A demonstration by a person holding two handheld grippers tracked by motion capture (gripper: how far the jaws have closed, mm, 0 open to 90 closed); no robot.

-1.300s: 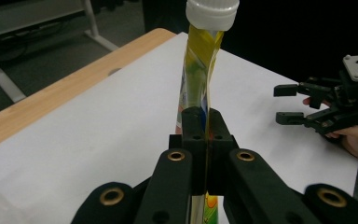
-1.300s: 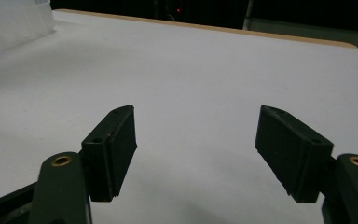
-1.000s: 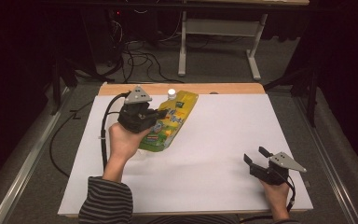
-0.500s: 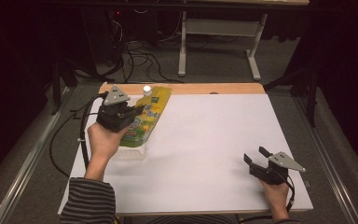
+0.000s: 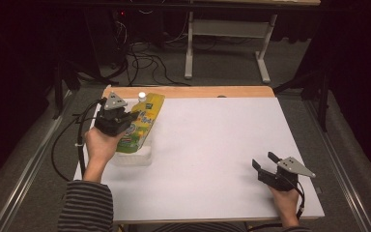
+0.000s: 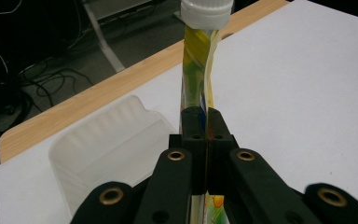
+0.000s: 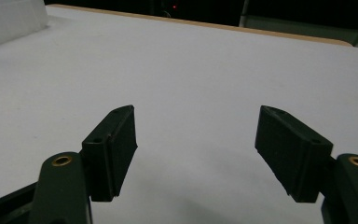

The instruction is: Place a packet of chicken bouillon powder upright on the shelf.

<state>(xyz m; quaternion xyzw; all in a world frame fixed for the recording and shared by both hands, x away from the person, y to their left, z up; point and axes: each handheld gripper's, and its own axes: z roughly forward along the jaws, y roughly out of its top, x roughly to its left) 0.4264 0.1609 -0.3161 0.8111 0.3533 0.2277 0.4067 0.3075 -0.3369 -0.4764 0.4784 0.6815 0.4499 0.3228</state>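
The left gripper (image 5: 117, 121) has its jaws closed flat on a yellow pouch (image 5: 145, 118) with a white cap (image 6: 206, 13). The pouch runs straight out from the jaws, its long axis in line with them, cap at the far end. It hangs over a clear plastic tray (image 6: 107, 140) at the desk's (image 5: 222, 145) left side; I cannot tell if it touches the tray. The right gripper (image 5: 269, 166) rests well apart, jaws wide and holding nothing, so the left hand is the nearer one.
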